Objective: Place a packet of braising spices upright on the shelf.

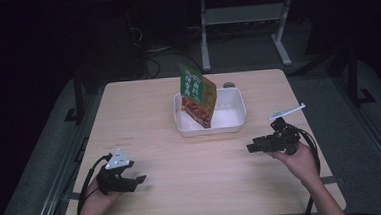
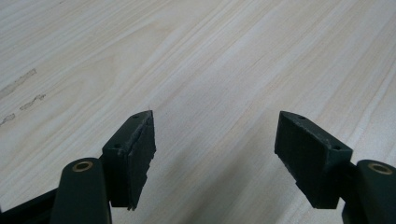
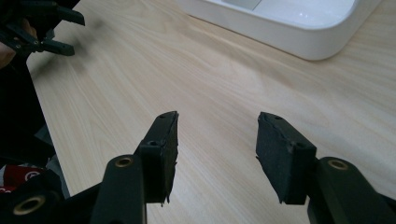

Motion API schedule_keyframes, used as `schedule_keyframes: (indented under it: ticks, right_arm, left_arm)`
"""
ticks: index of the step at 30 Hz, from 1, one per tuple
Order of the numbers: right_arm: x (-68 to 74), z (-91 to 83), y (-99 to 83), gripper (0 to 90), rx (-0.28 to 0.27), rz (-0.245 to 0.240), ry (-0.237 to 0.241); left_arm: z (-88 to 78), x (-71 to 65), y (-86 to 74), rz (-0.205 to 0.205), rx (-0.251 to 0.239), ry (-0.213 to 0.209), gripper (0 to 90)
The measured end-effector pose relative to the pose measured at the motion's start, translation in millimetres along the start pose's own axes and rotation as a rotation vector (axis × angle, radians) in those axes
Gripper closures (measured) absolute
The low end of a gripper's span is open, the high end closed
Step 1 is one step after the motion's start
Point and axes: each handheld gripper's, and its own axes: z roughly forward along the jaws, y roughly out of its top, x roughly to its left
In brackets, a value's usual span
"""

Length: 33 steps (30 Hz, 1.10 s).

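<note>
A white rectangular tray (image 1: 232, 122) sits at the middle of the wooden table (image 1: 148, 110). A green and orange food pouch (image 1: 198, 94) stands tilted in the tray's left half. At the near left, my left gripper (image 1: 139, 181) is open and points right over bare wood. In the left gripper view its jaws (image 2: 215, 116) stand wide apart with nothing between them. My right gripper (image 1: 250, 148) is at the near right and points left, just in front of the tray. It (image 3: 218, 116) is open and empty, with the tray's corner (image 3: 299, 37) beyond it.
A small dark round object (image 1: 228, 84) lies behind the tray near the table's far edge. The other hand's gripper (image 3: 39, 25) is visible far off in the right gripper view. White desk legs (image 1: 204, 31) and cables stand on the floor beyond the table.
</note>
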Motion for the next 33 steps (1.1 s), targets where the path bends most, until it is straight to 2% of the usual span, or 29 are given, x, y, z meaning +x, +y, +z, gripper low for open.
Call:
schedule_keyframes:
  ticks: [16, 28, 33]
  right_arm:
    - [1.0, 1.5, -25.3, 46.2, -0.005, 0.003, 0.004]
    - [5.4, 8.9, -49.0, 44.8, 0.004, -0.007, 0.009]
    - [6.1, 11.9, -59.7, 44.3, -0.011, -0.005, 0.014]
  left_arm:
    - [0.6, -1.8, 0.6, 0.003, -0.002, -0.009, 28.7]
    - [1.5, -4.4, 1.9, 0.011, -0.006, -0.015, 28.4]
    - [1.8, -6.2, 2.7, 0.013, -0.01, -0.02, 28.4]
